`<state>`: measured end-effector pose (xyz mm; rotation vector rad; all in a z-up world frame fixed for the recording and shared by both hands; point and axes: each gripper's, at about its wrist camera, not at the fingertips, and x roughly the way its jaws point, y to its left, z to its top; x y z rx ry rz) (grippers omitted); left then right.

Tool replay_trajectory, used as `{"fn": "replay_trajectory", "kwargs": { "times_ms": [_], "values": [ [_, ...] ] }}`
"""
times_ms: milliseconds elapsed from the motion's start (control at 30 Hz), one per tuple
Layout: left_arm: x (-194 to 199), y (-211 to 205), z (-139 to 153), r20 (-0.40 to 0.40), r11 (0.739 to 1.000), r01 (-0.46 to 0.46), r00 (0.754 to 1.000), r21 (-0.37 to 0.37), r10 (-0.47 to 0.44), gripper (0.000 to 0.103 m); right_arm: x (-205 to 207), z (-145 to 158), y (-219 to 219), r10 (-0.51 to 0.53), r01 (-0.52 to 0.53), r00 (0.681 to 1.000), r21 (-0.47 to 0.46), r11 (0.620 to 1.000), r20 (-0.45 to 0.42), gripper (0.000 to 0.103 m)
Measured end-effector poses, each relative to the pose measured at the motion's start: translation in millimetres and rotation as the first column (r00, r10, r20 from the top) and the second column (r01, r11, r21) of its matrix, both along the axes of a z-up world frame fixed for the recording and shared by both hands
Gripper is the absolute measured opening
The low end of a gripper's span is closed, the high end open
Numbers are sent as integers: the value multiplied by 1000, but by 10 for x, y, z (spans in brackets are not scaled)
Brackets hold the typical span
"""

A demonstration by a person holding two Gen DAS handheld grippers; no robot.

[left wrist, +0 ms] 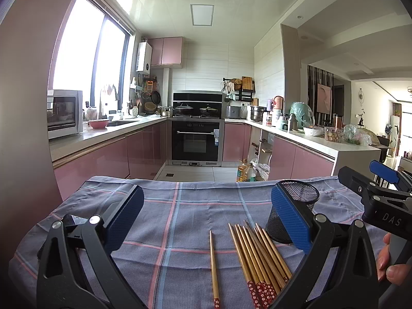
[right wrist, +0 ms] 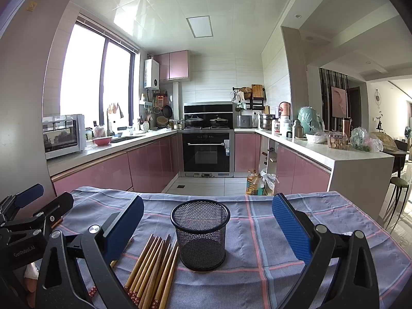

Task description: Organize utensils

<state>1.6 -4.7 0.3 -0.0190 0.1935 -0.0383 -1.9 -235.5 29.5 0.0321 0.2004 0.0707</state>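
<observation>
Nearest in the left wrist view, the left gripper [left wrist: 206,221] hangs over the checked cloth [left wrist: 180,206] with its blue-padded fingers [left wrist: 291,219] spread wide apart and nothing between them. A bundle of chopsticks [left wrist: 260,260] lies flat on the cloth just beside the right-hand finger, with one single chopstick [left wrist: 213,265] apart to its left; all are tan wood with red, flower-dotted ends. The mesh cup [left wrist: 296,206] stands upright just behind the bundle, partly hidden by that finger.

In the right wrist view, the right gripper [right wrist: 207,224] is likewise spread wide, holding nothing, framing the black, empty cup between its fingers. A person's hand [left wrist: 388,262] grips its handle.

Beyond the table are pink cabinets [right wrist: 154,164], a black oven [right wrist: 207,152] and a white microwave [right wrist: 64,135].
</observation>
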Motion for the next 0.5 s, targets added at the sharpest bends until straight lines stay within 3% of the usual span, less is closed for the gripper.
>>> {"fn": "replay_trajectory", "kwargs": {
  "times_ms": [500],
  "values": [
    [-2,-4,3,-2,1000,2,1000,0,-2,97,28,-9,11,5,-5,1000,-1,1000,-4,96]
  ]
}}
